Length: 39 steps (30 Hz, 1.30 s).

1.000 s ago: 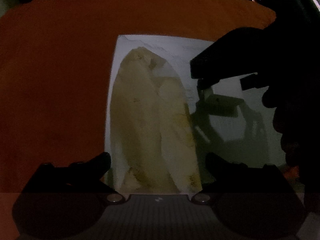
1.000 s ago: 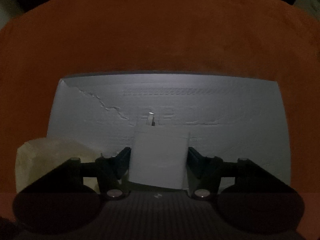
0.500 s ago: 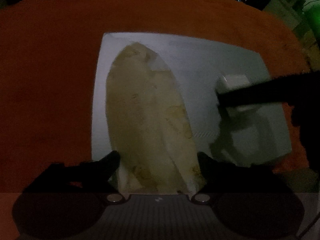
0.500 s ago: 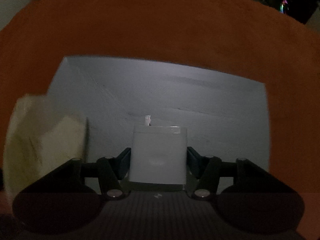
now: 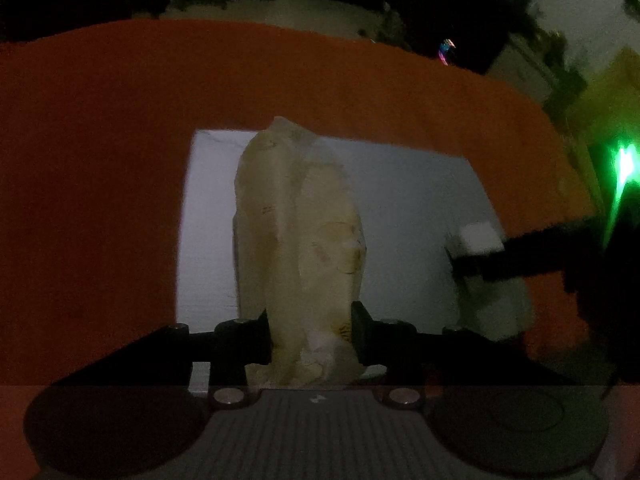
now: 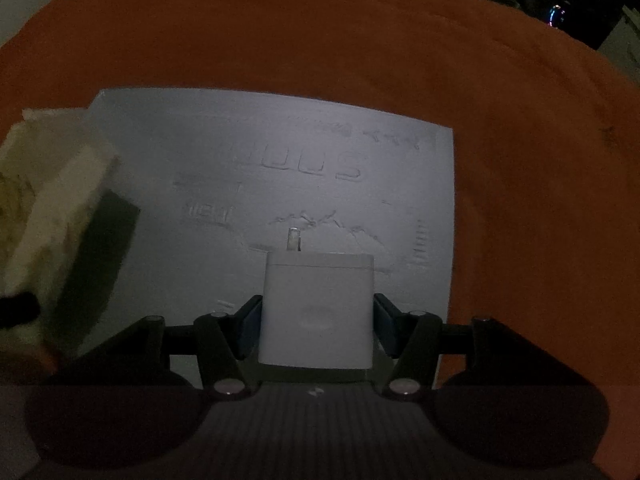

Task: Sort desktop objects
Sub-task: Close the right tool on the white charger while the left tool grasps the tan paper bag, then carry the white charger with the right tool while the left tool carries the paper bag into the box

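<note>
A pale yellow crumpled bundle (image 5: 296, 240) stands up from a white board (image 5: 408, 200) in the left wrist view. My left gripper (image 5: 312, 332) is closing on the bundle's near end, and both pads press into it. The right wrist view shows my right gripper (image 6: 317, 322) shut on a white plug-in charger (image 6: 318, 312), whose metal prong points away over the board (image 6: 280, 140). The charger (image 5: 478, 238) also shows at the right of the left wrist view, held by a dark finger. The bundle (image 6: 52, 200) fills the left edge of the right wrist view.
An orange cloth (image 6: 320, 40) covers the table all around the board. The scene is dim. Beyond the far table edge are dark furniture and small coloured lights (image 5: 446, 50). A green glow (image 5: 624, 168) shows at the right.
My left jaws went from wide open to closed on the yellow bundle, which now stands up off the board. My right gripper carried the charger sideways across the board.
</note>
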Available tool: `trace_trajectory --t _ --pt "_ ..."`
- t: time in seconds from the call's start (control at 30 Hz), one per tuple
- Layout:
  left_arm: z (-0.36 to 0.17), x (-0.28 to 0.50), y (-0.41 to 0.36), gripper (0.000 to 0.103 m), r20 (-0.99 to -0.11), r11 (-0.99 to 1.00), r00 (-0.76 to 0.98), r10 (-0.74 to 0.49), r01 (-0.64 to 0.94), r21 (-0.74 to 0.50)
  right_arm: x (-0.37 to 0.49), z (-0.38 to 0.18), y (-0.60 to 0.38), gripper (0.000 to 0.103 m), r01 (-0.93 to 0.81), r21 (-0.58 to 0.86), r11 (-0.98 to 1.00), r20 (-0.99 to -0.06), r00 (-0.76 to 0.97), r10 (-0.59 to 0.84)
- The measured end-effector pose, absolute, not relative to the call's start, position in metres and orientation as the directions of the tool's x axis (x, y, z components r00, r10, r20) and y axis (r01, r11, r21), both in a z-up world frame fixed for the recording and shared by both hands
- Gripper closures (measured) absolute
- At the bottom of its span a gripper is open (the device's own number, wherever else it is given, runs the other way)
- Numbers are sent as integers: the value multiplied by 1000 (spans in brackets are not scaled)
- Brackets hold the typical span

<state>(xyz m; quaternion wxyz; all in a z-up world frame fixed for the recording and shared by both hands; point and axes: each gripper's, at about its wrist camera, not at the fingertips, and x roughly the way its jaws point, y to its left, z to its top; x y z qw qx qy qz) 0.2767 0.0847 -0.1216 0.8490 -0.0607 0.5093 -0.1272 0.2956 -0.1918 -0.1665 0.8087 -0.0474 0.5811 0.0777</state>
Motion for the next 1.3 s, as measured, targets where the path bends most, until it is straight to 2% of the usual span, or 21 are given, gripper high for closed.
trace_trajectory --t 0.2,0.6,0.9,1.3 --pt "-100 270 98 72 -834 954 466 -296 98 -284 299 -151 -199 44 -173 96 980 -940 309 147" --pt "-41 232 89 72 -753 922 533 -385 198 -332 268 -103 -205 44 -283 79 956 -921 346 178" --pt "-23 197 83 72 -730 893 514 -451 277 -356 205 -57 -205 44 -391 119 913 -885 375 276" --pt "-31 154 68 72 -774 874 434 -461 374 -311 135 -38 -214 43 -420 270 866 -848 323 421"
